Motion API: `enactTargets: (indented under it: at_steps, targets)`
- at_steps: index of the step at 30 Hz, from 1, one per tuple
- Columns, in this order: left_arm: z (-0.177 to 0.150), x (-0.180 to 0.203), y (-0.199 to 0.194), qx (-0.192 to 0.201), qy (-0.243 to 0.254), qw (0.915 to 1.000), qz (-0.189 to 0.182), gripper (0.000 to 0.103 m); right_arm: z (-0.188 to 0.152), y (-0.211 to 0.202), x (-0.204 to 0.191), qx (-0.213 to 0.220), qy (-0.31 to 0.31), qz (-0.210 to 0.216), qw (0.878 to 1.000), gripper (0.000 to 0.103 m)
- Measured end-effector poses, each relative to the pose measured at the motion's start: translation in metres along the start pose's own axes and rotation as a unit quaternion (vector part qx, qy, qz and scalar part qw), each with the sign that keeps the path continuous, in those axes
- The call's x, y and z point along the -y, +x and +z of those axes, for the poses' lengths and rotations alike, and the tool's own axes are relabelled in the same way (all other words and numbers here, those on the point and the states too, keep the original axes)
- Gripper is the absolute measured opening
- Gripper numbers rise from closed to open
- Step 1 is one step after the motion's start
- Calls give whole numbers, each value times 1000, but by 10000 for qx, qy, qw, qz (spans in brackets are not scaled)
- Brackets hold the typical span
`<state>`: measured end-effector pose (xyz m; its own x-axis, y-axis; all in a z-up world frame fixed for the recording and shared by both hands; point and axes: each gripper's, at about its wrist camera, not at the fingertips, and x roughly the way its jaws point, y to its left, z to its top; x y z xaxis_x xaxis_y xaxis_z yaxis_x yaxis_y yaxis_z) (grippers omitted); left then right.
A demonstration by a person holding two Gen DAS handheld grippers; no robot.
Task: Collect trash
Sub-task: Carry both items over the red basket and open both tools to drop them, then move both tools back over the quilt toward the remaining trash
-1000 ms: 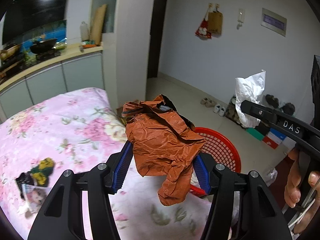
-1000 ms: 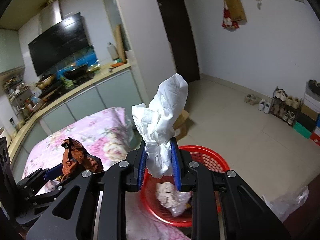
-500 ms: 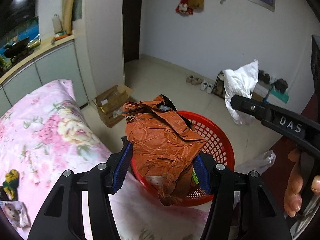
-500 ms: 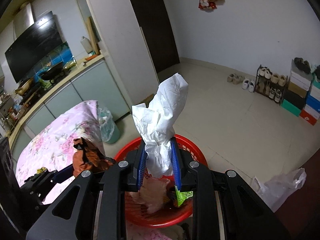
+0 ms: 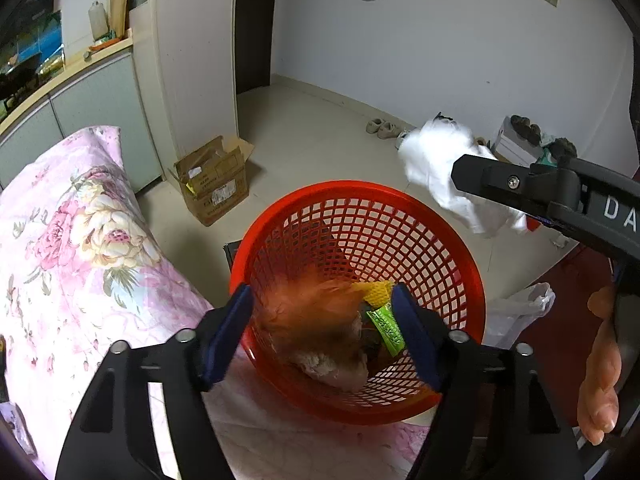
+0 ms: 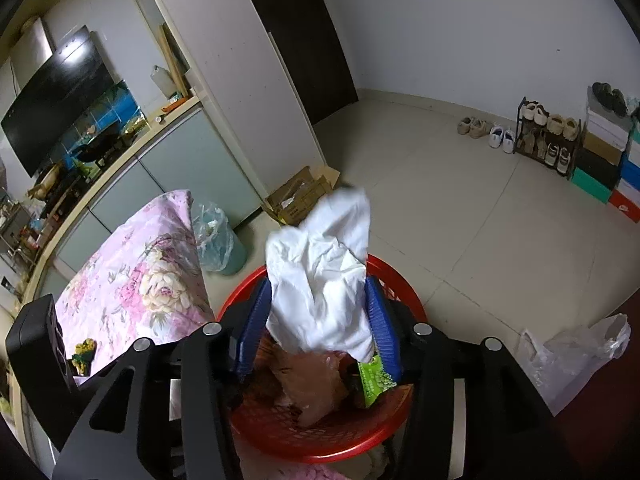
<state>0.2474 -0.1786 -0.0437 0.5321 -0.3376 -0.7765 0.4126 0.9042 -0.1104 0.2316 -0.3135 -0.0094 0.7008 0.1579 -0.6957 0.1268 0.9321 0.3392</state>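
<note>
A red mesh basket [image 5: 360, 188] stands at the edge of the floral bedspread, with a green packet [image 5: 386, 326] and other scraps inside. My left gripper [image 5: 320, 300] hangs over it with its jaws opening. The orange-brown wrapper [image 5: 316, 320] is a blur dropping between the fingers into the basket. My right gripper [image 6: 318, 286] is also above the basket [image 6: 320, 450], jaws opening, and the crumpled white paper [image 6: 320, 280] sits loose between its blue pads. In the left wrist view that paper [image 5: 436, 164] shows blurred beside the right gripper [image 5: 480, 176].
The pink floral bedspread [image 5: 60, 260] fills the left. A cardboard box [image 5: 212, 184] and a lined bin [image 6: 216, 240] stand on the floor behind the basket. A plastic bag [image 6: 572, 348] lies at right. A shoe rack [image 6: 548, 140] lines the far wall. A hand [image 5: 600, 360] holds the right gripper.
Both grippers came down over the basket and spread their jaws. The orange-brown wrapper left the left pads and is falling in. The white paper has slackened and sagged between the right pads.
</note>
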Motion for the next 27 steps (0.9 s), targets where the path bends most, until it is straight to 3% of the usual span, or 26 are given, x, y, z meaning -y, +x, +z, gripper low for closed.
enactTargets:
  at_steps: [4,19,27]
  targets:
    - [-1,-3,-5,12,-90,10000,12,79,0,-3,1,12,25,39,10000,49]
    - [-20,-31,-68,450,-508,9976,165,80,-6,-31,-12,213,-87,200,9995,53]
    - [-43,-45,-103,646,-593,9949,501,80,-14,-49,-37,366,-251,412,9982,56]
